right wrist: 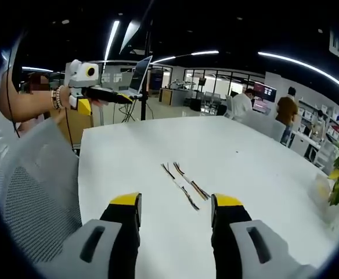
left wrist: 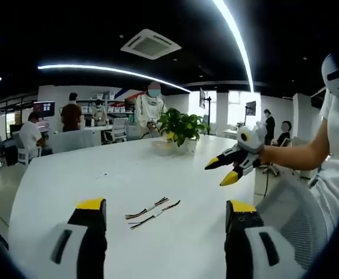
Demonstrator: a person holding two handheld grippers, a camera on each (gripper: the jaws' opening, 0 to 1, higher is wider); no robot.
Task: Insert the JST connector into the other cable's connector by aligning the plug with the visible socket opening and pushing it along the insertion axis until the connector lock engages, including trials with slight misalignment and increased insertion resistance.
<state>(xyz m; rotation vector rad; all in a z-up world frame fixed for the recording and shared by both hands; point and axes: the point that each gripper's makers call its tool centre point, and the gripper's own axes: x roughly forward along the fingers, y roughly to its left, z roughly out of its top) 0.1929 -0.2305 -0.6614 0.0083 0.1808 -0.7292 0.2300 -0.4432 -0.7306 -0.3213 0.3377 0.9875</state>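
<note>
White table (left wrist: 71,174) with two cables (left wrist: 153,211) lying side by side, left gripper (left wrist: 163,204) and right gripper (right wrist: 175,202) both wide open, empty, held above.

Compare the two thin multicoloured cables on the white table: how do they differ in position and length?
In the right gripper view, the left cable lies nearer the table's edge beside the mesh chair, and the right cable lies further in. The left cable reaches closer to the right gripper; the right cable looks shorter. Both lie flat on the white table, almost parallel, untouched; both grippers are open above them.
</note>
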